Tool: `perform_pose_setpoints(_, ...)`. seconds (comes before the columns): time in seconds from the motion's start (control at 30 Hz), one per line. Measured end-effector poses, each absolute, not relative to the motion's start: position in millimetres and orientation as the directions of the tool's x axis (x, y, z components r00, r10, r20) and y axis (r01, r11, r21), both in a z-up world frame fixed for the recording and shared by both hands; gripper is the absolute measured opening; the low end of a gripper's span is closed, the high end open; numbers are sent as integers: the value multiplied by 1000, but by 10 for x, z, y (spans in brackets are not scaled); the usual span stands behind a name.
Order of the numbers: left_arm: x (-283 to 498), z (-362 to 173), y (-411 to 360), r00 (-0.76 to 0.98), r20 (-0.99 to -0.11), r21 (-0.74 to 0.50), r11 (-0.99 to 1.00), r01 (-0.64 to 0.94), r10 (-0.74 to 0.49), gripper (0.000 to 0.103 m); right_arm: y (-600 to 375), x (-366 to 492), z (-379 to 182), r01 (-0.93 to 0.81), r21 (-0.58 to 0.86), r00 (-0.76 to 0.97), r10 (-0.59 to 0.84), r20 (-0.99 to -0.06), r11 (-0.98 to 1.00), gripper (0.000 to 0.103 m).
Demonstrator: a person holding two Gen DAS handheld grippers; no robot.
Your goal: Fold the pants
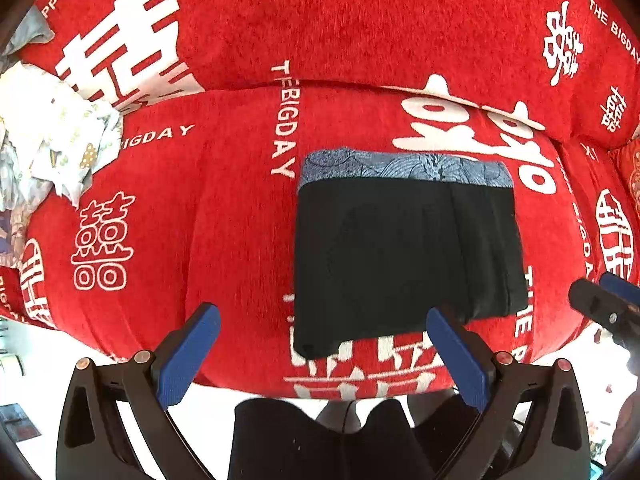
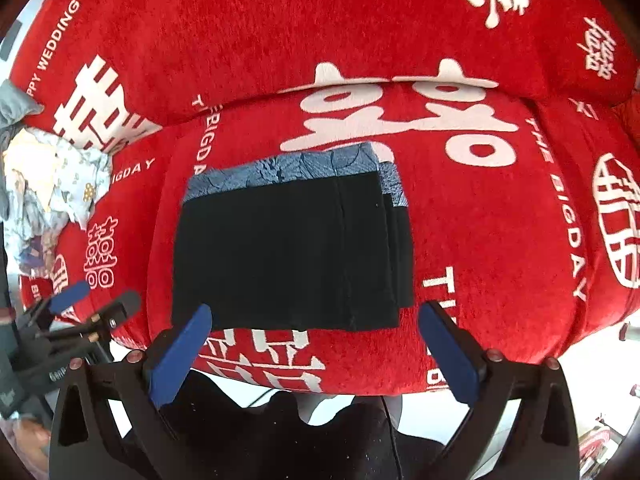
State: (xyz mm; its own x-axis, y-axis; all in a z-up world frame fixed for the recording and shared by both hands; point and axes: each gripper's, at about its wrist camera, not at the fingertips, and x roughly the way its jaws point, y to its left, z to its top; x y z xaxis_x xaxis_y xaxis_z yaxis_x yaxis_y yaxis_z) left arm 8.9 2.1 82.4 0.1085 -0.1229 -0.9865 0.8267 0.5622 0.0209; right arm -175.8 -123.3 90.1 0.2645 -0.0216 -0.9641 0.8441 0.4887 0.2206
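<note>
Your pants (image 1: 404, 256) lie folded into a compact black rectangle on the red sofa cover (image 1: 240, 220), on the seat part, w/ the back cushion (image 1: 360, 20) rising behind. A blue-grey patterned band (image 1: 400, 168) shows along the far edge of the folded stack, and on its right side you see several layered edges stepped one over another. The near edge of the pants sits close to the front edge of the seat.

Your left gripper (image 1: 320, 344) is above the seat front, jaws spread wide, nothing between the blue pads (image 1: 188, 356). The pants are not touched by it; in this view its right pad overlaps only the near corner of the stack.

Your right gripper (image 2: 316, 344) is also fully wide, nothing held, the near edge of the pants showing between its pads from above. In the right wrist view the left gripper appears at the left side, apart from the pants.

At the left end of the sofa lies a crumpled pale cloth w/ small print (image 1: 52, 132), well apart from the pants. Dark trouser legs of the person (image 1: 312, 440) show below, in front of the sofa.
</note>
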Motion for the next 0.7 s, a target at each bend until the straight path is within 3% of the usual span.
perform_pose_setpoints(0.5,37,1206,129,173,-976,91,472,877,-134,103,-985,-1741,1230,868,125,159,-31,-987,480,103)
perform_pose_setpoints(0.7,-65,1305,150,142,-977,48,484,874,-159,103,-975,-1753,1283,842,109,150,-34,-988,528,103)
